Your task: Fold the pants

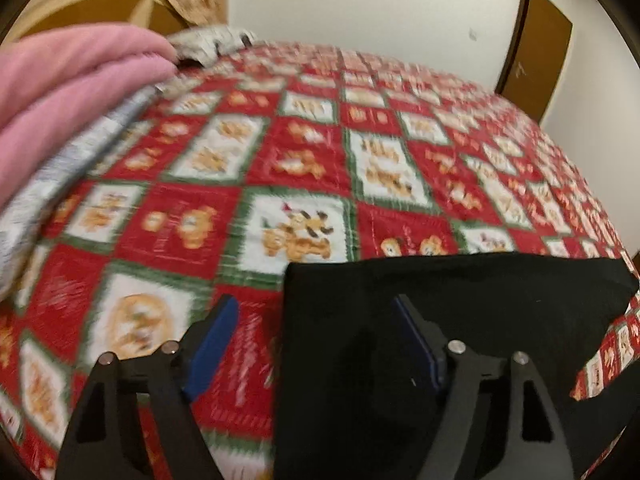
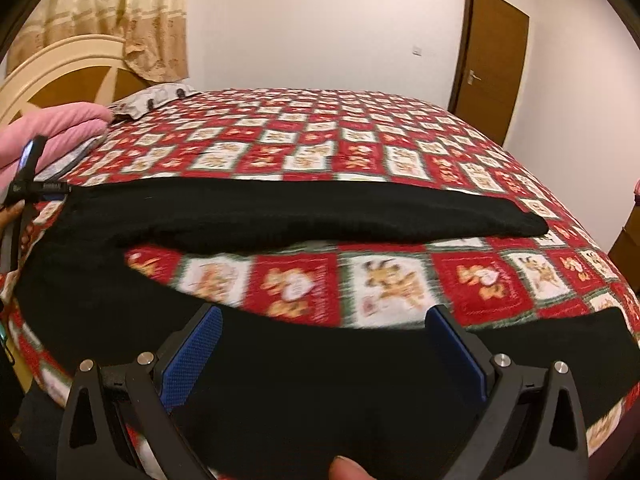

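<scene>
Both grippers, left (image 1: 316, 344) and right (image 2: 320, 344), hover with jaws spread, black pants (image 2: 280, 212) lying between and beneath them on the bed (image 2: 400, 280)

The pants (image 2: 280, 216) are matt black cloth, lying on a quilted, printed cotton-looking bedspread (image 2: 360, 152). Each claw (image 2: 322, 344) is matt black plastic with shiny metal pins and textured blue pads (image 2: 200, 344). The pink blanket (image 1: 72, 80) looks fuzzy; the door (image 2: 492, 60) is smooth brown wood.
</scene>
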